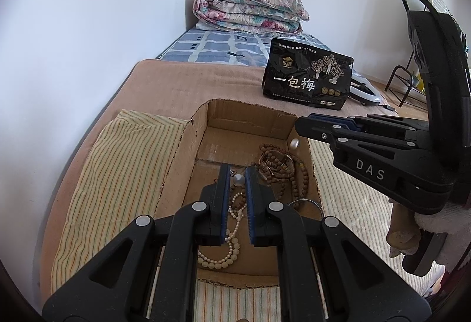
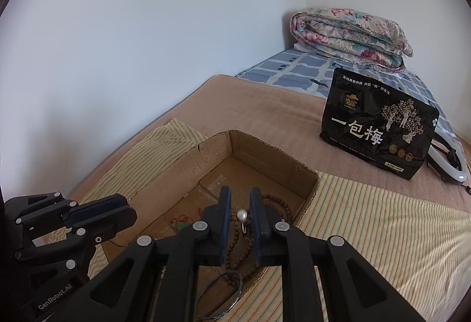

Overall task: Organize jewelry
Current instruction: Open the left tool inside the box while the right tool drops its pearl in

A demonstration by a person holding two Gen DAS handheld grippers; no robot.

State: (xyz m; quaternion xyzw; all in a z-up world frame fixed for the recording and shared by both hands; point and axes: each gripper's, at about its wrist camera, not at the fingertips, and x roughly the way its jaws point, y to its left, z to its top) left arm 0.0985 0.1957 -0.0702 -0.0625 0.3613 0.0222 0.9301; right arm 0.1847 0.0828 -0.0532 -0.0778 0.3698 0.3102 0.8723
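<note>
Your workspace is a bed (image 1: 164, 77) in the corner of a white-walled room, covered by a brown blanket (image 2: 265, 104). A blue checked sheet (image 1: 212, 48) shows beyond the blanket. A folded floral quilt (image 1: 250, 10) lies at the far end against the wall. A black snack pouch (image 1: 306, 74) stands on the blanket, with a white ring light (image 2: 450, 163) partly hidden behind it.

Nearer to you a striped cloth (image 1: 123, 174) is spread out, and an open cardboard box (image 1: 188, 145) sits on it. Brown wooden bead strands (image 1: 279, 163) are heaped on the box's right side. A pearl necklace (image 1: 232, 239) trails along the floor of the box, and a thin bangle (image 2: 220, 295) lies at its near edge.

Your left gripper (image 1: 238, 167) points down into the box with its jaws narrow. They appear to pinch a second pearl earring (image 1: 238, 180) near the tips.

Your right gripper (image 2: 240, 189) is above the box's right side, over the wooden beads. Its jaws stand a little apart, wider than the pearl earring (image 2: 241, 214) between them. The pads do not press on it, and its hook hangs below the pearl.
</note>
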